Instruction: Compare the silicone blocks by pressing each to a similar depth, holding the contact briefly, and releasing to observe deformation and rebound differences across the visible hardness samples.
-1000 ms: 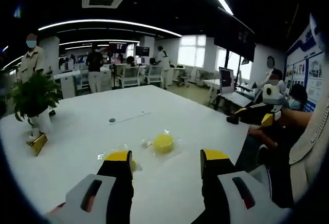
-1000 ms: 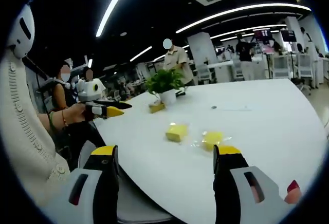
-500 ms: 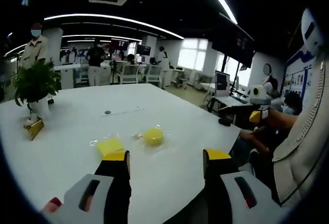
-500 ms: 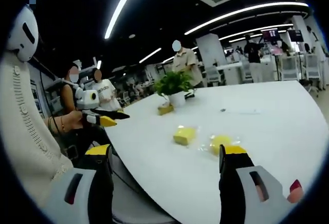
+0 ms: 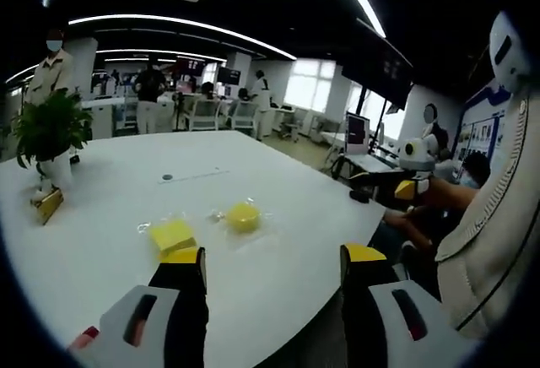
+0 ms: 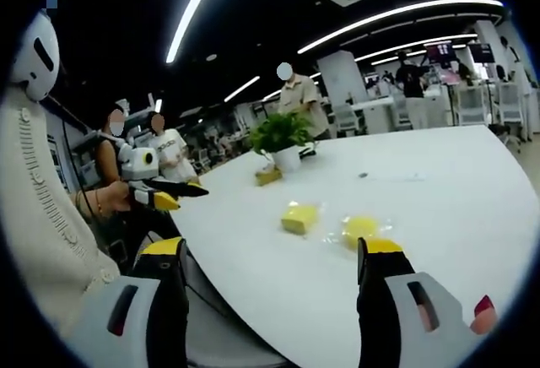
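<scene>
Two yellow silicone blocks lie on clear wrap on the white table (image 5: 110,182). The square block (image 5: 171,235) sits just above my left gripper's left jaw tip, and the round block (image 5: 243,215) lies beyond it to the right. My left gripper (image 5: 272,258) is open over the table's near edge and holds nothing. In the right gripper view the square block (image 6: 299,217) and the round block (image 6: 361,230) lie ahead. My right gripper (image 6: 272,250) is open and off the blocks. The left gripper (image 6: 156,192) shows at the left, held in a hand.
A potted plant (image 5: 51,132) and a small gold box (image 5: 46,205) stand at the table's far left; both the plant (image 6: 277,136) and the box (image 6: 270,175) appear beyond the blocks in the right gripper view. The right gripper (image 5: 413,186) shows at right. People stand and sit around the office.
The left gripper has drawn back from the blocks, so the square block now shows clear of its left jaw. The right gripper view has shifted only slightly. The blocks have not moved.
</scene>
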### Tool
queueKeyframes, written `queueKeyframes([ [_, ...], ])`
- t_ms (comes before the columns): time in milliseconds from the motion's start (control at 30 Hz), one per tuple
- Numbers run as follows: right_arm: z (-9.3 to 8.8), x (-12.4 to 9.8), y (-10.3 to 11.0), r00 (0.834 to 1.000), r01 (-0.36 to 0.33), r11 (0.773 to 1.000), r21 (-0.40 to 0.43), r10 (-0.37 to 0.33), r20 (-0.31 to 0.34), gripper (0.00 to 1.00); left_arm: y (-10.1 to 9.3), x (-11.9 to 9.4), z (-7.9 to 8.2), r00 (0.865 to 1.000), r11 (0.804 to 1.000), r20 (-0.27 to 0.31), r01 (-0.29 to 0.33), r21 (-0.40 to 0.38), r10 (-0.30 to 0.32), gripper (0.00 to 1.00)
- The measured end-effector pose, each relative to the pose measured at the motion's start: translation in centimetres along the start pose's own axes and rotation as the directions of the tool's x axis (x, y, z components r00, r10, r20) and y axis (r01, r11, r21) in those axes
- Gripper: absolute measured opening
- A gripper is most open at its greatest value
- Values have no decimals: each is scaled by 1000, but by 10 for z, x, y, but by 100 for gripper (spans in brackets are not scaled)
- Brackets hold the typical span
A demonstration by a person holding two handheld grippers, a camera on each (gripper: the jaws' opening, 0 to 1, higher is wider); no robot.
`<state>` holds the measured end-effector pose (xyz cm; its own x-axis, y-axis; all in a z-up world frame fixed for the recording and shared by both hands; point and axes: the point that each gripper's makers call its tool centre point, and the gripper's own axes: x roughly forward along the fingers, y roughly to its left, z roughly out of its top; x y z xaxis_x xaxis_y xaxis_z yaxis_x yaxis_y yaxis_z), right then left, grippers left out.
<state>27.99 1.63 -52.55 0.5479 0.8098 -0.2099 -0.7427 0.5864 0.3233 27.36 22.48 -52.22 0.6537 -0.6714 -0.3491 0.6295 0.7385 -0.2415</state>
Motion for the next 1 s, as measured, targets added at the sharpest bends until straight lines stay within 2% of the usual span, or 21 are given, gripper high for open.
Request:
queueKeyframes([
  [133,0,0,-2,1000,6,1000,5,-6,1,77,-1,4,0,1000,1000,-5,25,-16,-25,63],
  [367,0,0,-7,1000,15,1000,13,-15,2,77,2,11,6,999,995,30,46,-88,-43,61],
  [433,-1,0,-9,1000,21,1000,17,-21,1,77,1,15,8,997,985,57,65,-157,-57,61],
  [500,-1,0,-10,1000,24,999,23,-24,2,77,3,19,8,996,978,68,77,-194,-65,61],
  [700,-1,1,-17,999,36,999,28,-36,-1,76,11,30,10,994,964,93,78,-254,-56,59],
  [900,1,4,-25,999,45,998,36,-44,-4,77,21,45,18,990,932,131,97,-350,-53,57],
  [1000,0,4,-28,999,47,998,41,-47,-6,77,25,53,24,988,924,142,105,-368,-56,57],
])
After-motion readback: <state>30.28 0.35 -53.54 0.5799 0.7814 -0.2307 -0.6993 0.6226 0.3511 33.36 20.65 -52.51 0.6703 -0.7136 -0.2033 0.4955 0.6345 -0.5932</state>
